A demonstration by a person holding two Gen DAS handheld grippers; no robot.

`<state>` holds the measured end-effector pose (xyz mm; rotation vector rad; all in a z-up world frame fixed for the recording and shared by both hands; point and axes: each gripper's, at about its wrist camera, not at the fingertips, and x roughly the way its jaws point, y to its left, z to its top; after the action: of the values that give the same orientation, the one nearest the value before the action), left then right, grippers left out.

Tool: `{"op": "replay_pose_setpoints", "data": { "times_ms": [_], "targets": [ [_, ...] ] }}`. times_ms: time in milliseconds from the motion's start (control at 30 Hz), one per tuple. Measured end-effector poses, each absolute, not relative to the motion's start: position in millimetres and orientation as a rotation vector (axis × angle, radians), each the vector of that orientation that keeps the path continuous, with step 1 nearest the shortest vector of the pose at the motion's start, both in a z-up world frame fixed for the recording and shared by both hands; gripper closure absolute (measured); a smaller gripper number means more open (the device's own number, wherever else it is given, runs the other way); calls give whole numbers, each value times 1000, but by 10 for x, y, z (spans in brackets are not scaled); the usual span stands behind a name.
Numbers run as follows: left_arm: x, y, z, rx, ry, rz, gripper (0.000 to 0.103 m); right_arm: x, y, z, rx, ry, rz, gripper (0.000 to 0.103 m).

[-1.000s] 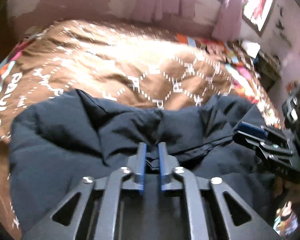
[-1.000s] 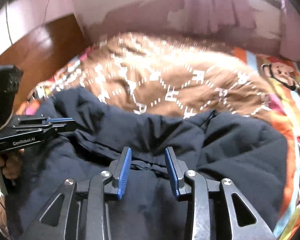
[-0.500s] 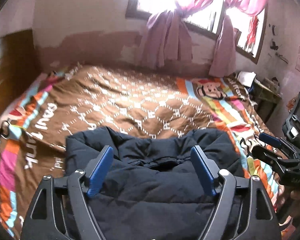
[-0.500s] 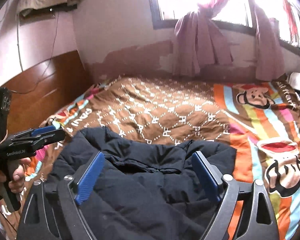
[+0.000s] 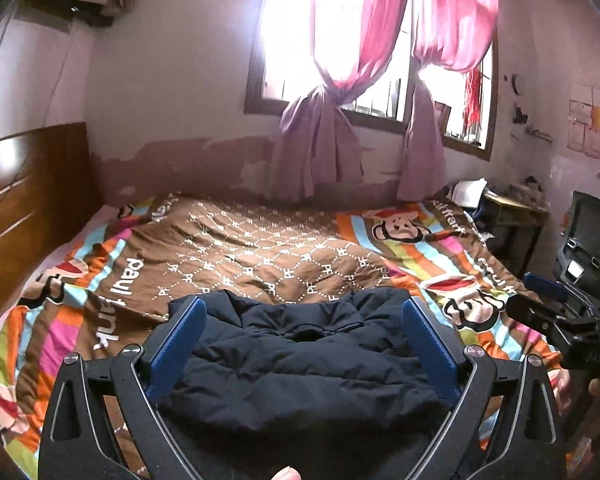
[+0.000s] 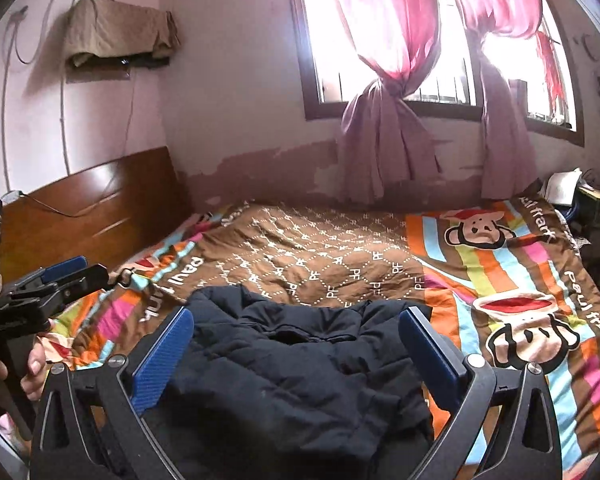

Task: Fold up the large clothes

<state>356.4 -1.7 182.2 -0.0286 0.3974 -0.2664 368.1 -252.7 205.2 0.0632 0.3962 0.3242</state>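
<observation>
Sunlit window (image 5: 380, 52), pink curtains (image 6: 384, 92), wooden headboard (image 6: 84, 216)

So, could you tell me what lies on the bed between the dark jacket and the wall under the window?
Only the brown patterned bedspread lies between the dark jacket and that wall, as both wrist views show.

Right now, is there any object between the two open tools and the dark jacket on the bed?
Nothing visible is in the way. The dark jacket lies folded on the patterned bedspread, directly ahead of the left tool and the right tool. Both have just been opening and hold nothing.
</observation>
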Motion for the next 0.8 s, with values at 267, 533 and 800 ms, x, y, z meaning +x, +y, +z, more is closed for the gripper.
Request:
{"op": "replay_pose_setpoints", "data": {
  "times_ms": [267,533,800],
  "targets": [
    [2794,24,1933,-3,327,-211,1,2860,-2578,2232,58,334,312,0],
    [2172,93,1919,31,288,-186,1,2213,-2531,2228,32,307,311,0],
    [1652,126,1756,72,282,-208,1,1702,-2479,2097,20,350,270,0]
  ]
}}
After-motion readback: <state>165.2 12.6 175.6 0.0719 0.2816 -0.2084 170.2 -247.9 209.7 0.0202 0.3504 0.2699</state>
